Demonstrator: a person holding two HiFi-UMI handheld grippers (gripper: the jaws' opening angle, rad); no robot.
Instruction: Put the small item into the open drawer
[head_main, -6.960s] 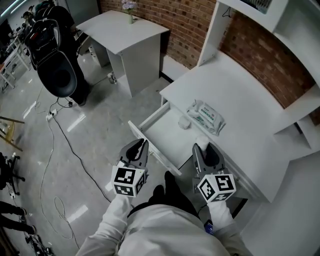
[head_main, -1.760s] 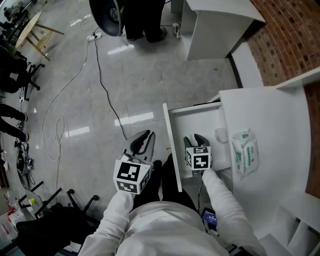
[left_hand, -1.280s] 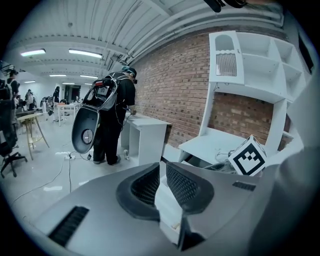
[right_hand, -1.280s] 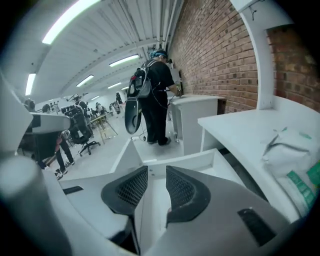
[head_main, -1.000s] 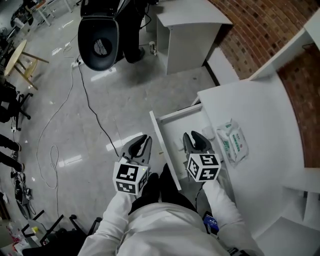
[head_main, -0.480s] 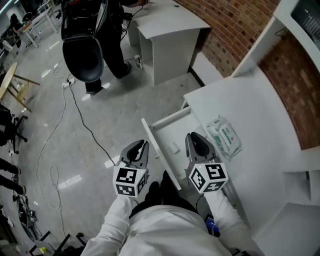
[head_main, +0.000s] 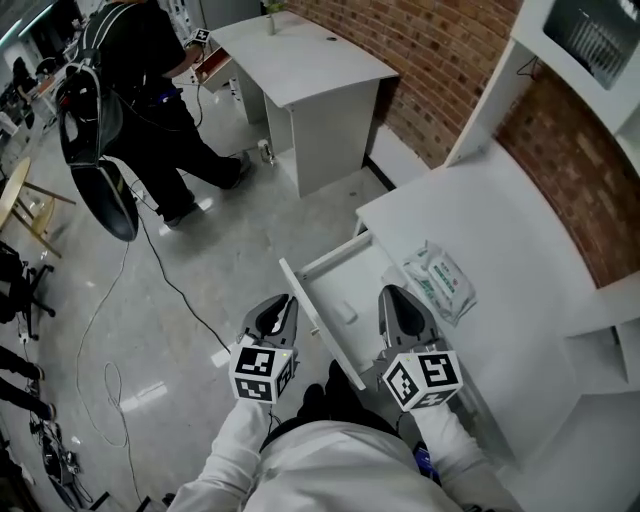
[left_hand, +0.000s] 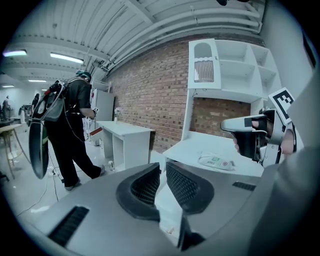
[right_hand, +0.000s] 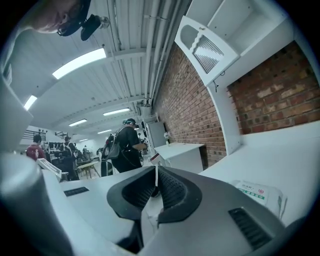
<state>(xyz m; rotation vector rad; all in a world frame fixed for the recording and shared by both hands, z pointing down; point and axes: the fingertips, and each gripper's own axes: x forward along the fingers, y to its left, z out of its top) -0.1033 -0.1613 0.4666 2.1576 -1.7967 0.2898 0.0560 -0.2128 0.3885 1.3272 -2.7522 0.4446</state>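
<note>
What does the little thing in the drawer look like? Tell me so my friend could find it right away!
Start at the big white desk by the brick wall and look at its drawer, pulled open. Inside lies one small, pale block, alone on the drawer's bottom. It is far smaller than the green-printed pack of wipes, which sits up on the desktop.

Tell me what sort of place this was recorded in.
Probably a studio or lab hall staged as a room: a white desk with an open drawer against a brick wall, cables trailing over the polished floor, a person wearing a backpack.
</note>
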